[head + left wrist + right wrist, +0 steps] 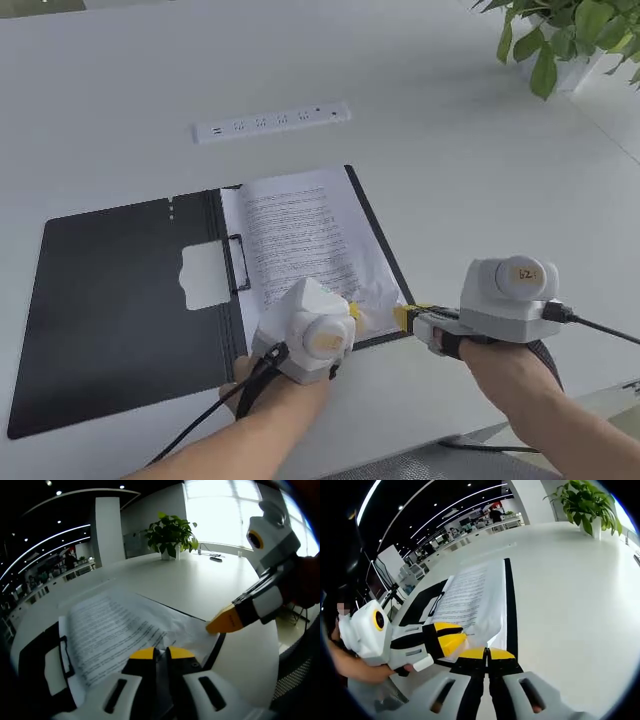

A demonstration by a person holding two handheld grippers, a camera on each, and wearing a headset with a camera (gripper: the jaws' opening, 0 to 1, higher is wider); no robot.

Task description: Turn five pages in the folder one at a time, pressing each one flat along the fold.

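My left tongs [354, 313] and right tongs [401, 318] both have their tips together at the near right corner of the top page [300, 225]. The page lies in the open folder [120, 300] on the worktop [450, 150]. I cannot tell whether paper is nipped. That corner looks rumpled, so a hard pull could tear or crease it. The left gripper view shows the right tip touching the corner, where the head view leaves that contact unclear.
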